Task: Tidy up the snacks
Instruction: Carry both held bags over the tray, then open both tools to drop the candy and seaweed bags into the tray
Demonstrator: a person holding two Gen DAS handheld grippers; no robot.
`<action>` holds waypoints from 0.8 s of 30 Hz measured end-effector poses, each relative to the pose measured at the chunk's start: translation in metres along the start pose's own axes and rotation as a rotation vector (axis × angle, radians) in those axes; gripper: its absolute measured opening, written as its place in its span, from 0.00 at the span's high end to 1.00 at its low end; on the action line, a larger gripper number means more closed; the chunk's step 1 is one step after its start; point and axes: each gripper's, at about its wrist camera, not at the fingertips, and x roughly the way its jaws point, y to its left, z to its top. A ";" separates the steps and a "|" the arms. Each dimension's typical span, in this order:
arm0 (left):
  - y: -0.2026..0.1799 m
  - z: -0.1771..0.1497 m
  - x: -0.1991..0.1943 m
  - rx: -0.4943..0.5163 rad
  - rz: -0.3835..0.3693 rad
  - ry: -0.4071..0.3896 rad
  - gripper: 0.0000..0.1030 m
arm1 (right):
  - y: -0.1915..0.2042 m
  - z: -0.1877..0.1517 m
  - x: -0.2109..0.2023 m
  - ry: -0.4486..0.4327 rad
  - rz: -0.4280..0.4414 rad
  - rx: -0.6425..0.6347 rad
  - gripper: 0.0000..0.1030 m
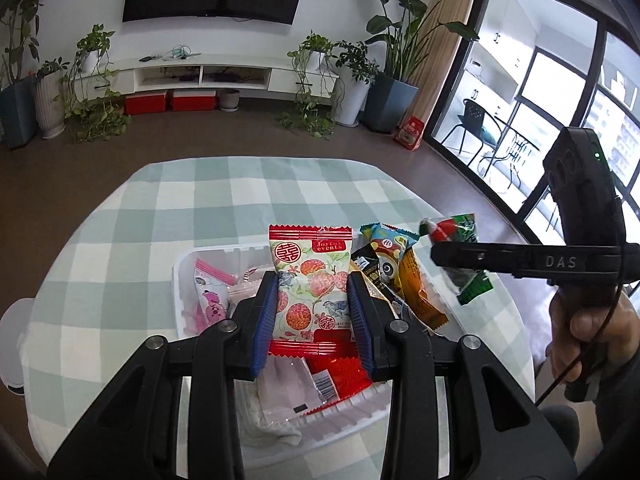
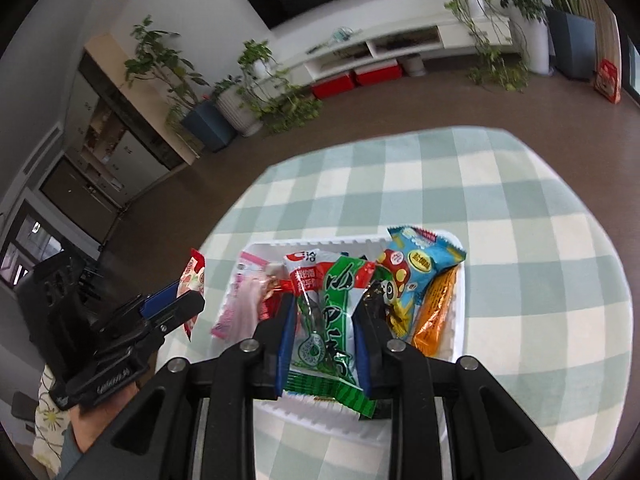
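Note:
My left gripper (image 1: 312,284) is shut on a red-and-white floral snack packet (image 1: 310,280) and holds it above a white plastic tray (image 1: 181,276) of snacks. My right gripper (image 2: 325,314) is shut on a green-and-white seaweed snack packet (image 2: 326,320), held over the same tray (image 2: 460,320). In the left wrist view the right gripper (image 1: 440,246) shows at the right with the green packet (image 1: 466,232). In the right wrist view the left gripper (image 2: 180,304) shows at the left with its packet (image 2: 192,276). The tray holds a pink packet (image 1: 210,298), a blue panda packet (image 2: 420,272) and an orange packet (image 2: 436,312).
The tray sits on a round table with a green-and-white checked cloth (image 1: 240,200). Beyond the table are brown floor, potted plants (image 1: 394,92), a white TV bench (image 1: 208,74) and glass balcony doors (image 1: 540,92). A person's hand (image 1: 588,332) holds the right gripper's handle.

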 end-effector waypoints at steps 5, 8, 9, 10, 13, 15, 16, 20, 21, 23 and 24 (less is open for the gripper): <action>-0.002 -0.009 0.037 -0.003 0.001 0.038 0.68 | -0.012 0.002 0.031 0.023 -0.041 0.033 0.73; 0.001 -0.014 0.052 -0.007 0.009 0.055 0.68 | -0.020 0.004 0.040 0.023 -0.063 0.047 0.72; 0.002 -0.015 0.056 -0.007 0.011 0.060 0.68 | -0.022 0.003 0.043 0.031 -0.063 0.053 0.72; 0.002 -0.017 0.060 -0.005 0.011 0.065 0.68 | -0.024 0.002 0.047 0.042 -0.063 0.054 0.72; 0.001 -0.021 0.069 0.011 0.021 0.071 0.68 | -0.027 -0.002 0.052 0.053 -0.073 0.047 0.71; 0.000 -0.022 0.073 0.013 0.023 0.073 0.68 | -0.029 -0.004 0.054 0.051 -0.064 0.054 0.70; 0.000 -0.022 0.073 0.013 0.023 0.073 0.67 | -0.029 -0.004 0.054 0.049 -0.063 0.053 0.69; -0.001 -0.022 0.077 0.021 0.023 0.072 0.66 | -0.027 -0.005 0.054 0.046 -0.062 0.038 0.67; -0.001 -0.022 0.078 0.021 0.023 0.070 0.66 | -0.026 -0.006 0.053 0.044 -0.062 0.036 0.66; -0.002 -0.022 0.077 0.021 0.022 0.067 0.62 | -0.025 -0.006 0.052 0.036 -0.063 0.031 0.64; -0.002 -0.022 0.077 0.022 0.021 0.064 0.61 | -0.024 -0.007 0.051 0.031 -0.060 0.029 0.62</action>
